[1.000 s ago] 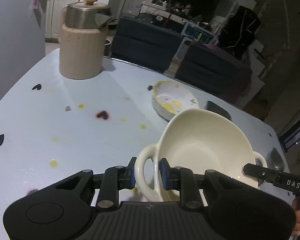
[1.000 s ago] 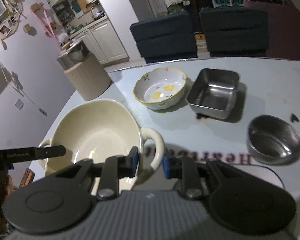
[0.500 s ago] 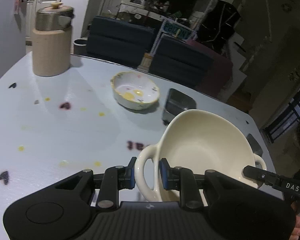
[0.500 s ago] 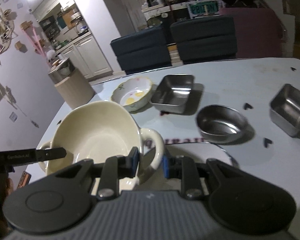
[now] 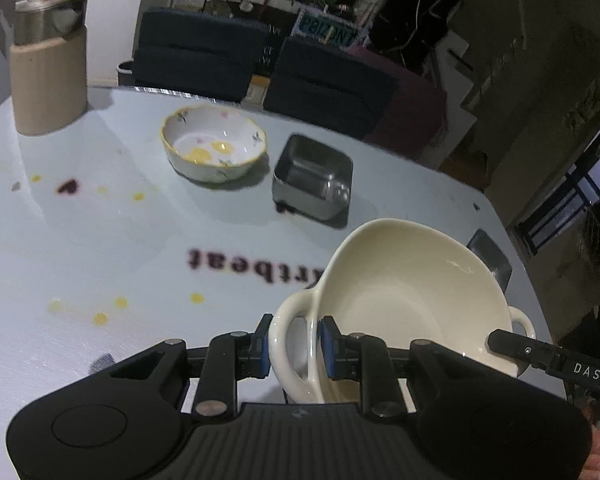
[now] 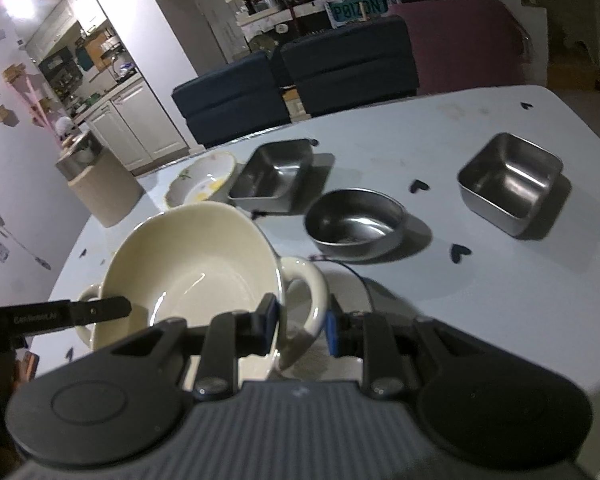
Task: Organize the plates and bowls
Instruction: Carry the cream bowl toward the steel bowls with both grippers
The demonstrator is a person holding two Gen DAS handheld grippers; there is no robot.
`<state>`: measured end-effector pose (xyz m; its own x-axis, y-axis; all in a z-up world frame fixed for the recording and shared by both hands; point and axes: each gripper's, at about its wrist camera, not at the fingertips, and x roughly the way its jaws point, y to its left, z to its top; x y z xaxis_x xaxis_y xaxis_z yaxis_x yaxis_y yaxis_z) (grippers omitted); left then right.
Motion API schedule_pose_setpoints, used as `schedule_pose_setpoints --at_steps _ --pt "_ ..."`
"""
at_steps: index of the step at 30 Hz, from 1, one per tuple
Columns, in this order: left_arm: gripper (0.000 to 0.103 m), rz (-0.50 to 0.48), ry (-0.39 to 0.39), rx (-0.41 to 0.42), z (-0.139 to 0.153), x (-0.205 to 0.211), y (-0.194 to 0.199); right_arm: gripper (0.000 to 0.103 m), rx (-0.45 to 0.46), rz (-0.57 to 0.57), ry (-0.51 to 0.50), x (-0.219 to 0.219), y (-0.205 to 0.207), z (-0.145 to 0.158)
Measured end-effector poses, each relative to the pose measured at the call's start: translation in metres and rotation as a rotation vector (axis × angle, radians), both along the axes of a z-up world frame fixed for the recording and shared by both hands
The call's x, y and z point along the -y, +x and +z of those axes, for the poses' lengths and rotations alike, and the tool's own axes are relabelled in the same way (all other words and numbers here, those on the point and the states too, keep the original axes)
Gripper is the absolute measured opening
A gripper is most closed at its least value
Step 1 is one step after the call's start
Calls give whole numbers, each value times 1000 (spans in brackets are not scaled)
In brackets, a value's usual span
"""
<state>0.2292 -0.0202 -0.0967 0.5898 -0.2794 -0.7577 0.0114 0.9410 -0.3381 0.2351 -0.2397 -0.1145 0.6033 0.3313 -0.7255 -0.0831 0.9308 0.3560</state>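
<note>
The cream two-handled bowl (image 5: 412, 300), empty, sits low centre in both views, above the table (image 5: 100, 248). The left gripper (image 5: 294, 346) and right gripper (image 6: 298, 322) each clamp one handle. Since a second ago, the floral bowl (image 5: 214, 148) and square steel tin (image 5: 314, 182), both empty, have moved nearer; a round steel bowl (image 6: 354, 220) and second tin (image 6: 510, 180) have appeared.

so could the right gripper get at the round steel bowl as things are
Probably not yet: the right gripper is shut on a handle of the cream bowl. The round steel bowl itself sits unobstructed.
</note>
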Motion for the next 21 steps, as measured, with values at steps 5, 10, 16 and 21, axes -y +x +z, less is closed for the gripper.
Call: schedule_pose_setpoints --at_steps 5,10,16,21 --pt "26 -22 5 -42 -15 10 9 29 -44 -11 -24 8 3 -11" --pt "27 -29 -3 -67 -28 16 16 29 -81 -19 -41 13 7 -22" --pt "27 -28 -4 -86 -38 21 23 29 -115 -37 -41 17 13 -30" --pt "27 -25 3 -105 -45 22 27 29 -138 -36 -46 17 18 -37"
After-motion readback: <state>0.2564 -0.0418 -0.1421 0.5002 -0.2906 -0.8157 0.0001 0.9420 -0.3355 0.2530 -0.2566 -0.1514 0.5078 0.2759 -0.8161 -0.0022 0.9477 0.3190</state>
